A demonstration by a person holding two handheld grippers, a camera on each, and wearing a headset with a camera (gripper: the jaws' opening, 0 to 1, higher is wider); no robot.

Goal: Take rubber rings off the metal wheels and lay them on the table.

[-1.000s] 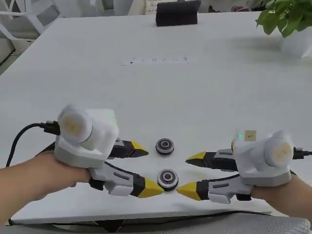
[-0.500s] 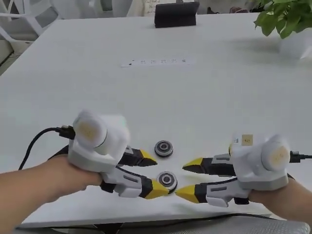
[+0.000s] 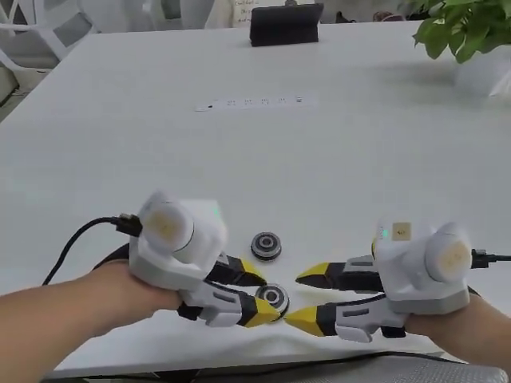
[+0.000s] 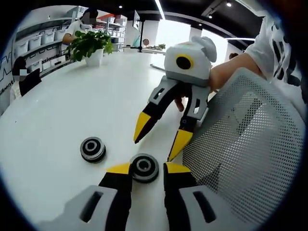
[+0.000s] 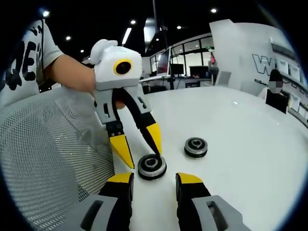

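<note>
Two small metal wheels with black rubber rings lie near the table's front edge. The near wheel sits between the yellow tips of my left gripper, whose jaws stand close on either side of it with a sliver of gap, so it is open. My right gripper faces it from the right, open and holding nothing, tips just short of the same wheel. The far wheel lies flat and untouched behind.
The white table stretches wide beyond the wheels. A black device and a potted plant stand at its far edge, with a paper strip mid-table. A grey mesh chair is right behind the front edge.
My left gripper has moved right and toward the front edge, and its jaws have narrowed around the near wheel. The right gripper has stayed about where it was.
</note>
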